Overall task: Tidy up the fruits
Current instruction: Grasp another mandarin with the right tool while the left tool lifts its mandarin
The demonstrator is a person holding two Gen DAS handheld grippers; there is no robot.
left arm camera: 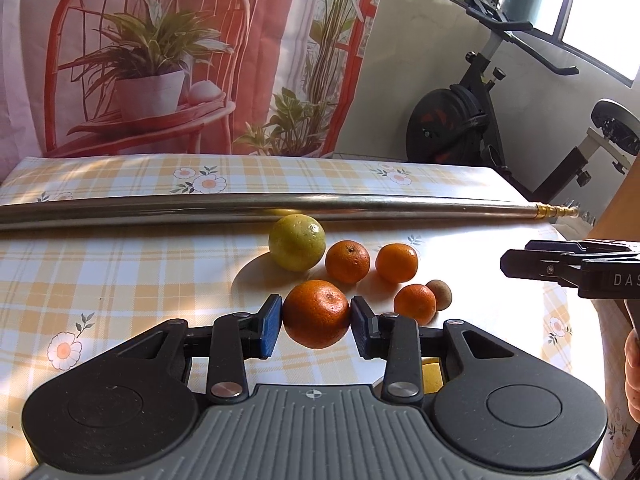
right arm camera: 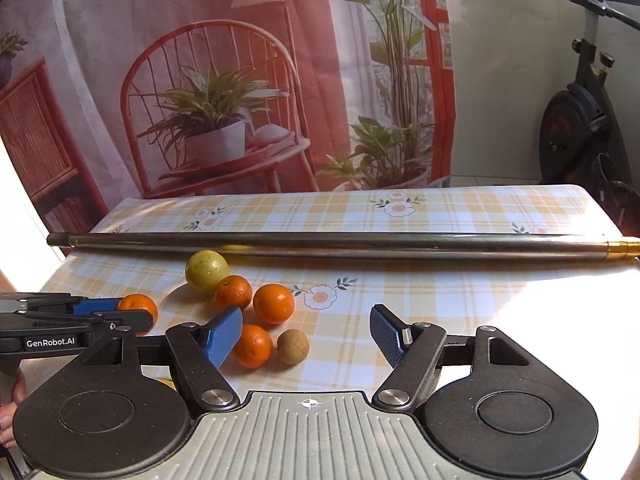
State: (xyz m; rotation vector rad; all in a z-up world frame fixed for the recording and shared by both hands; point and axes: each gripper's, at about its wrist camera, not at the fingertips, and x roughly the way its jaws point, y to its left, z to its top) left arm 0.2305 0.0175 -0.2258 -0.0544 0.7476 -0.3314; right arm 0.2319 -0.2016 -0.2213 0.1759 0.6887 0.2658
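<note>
My left gripper (left arm camera: 316, 320) is shut on a large orange (left arm camera: 316, 314), its blue pads pressed to both sides; the right wrist view shows this orange (right arm camera: 138, 307) at the left. Behind it on the checked tablecloth sit a yellow-green citrus (left arm camera: 297, 242), two oranges (left arm camera: 347, 261) (left arm camera: 397, 263), a smaller orange (left arm camera: 415, 304) and a small brown round fruit (left arm camera: 440, 294). My right gripper (right arm camera: 306, 320) stands open just in front of the smaller orange (right arm camera: 253, 345) and the brown fruit (right arm camera: 293, 347), holding nothing. It also enters the left wrist view from the right (left arm camera: 516, 262).
A long metal pole (right arm camera: 360, 246) lies across the table behind the fruit. A printed curtain (right arm camera: 240, 80) hangs at the back and an exercise bike (left arm camera: 460, 120) stands off the right. A yellow object (left arm camera: 432, 376) shows partly under my left gripper. A hand (left arm camera: 632, 368) is at the right edge.
</note>
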